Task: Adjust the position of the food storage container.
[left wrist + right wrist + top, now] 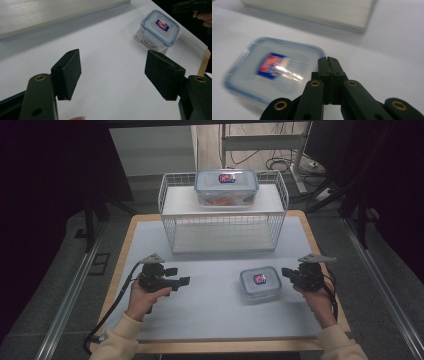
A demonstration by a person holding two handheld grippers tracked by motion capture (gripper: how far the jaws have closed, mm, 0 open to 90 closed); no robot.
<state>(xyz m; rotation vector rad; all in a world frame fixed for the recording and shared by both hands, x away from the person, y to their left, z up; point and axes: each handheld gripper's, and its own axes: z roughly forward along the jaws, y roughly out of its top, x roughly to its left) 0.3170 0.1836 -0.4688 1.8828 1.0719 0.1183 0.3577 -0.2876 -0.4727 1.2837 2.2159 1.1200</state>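
Item one, nearest the front edge of the table (150,232): two hand-held grippers, one per hand. The left gripper (176,276) is hovering over the left half of the white tabletop, its jaws standing wide apart with nothing between them, as the left gripper view confirms. The right gripper (287,272) is hovering near the right edge, its jaws pressed together and empty, tips pointing at item two from just beside it. Item two: one small square food container (260,282), clear plastic with a blue-rimmed snap lid and a red-and-blue label, sitting on the right half of the table, between centre and right edge. Judged as light, rigid and smooth-walled, so likely slippery under the pads; the lid rim and side latches are offering the surest purchase, and a squeeze across two opposite walls just under the rim is looking the better hold. Contents are too unclear to name. Item three, toward the far edge: one white wire shelf basket (170,227), standing centred, with a white board as its upper deck. Item four, farthest: one larger rectangular food container (226,187) of the same make, resting on that upper deck toward its right half, something orange showing through the wall. Count: two grippers, two containers, one basket, one table.
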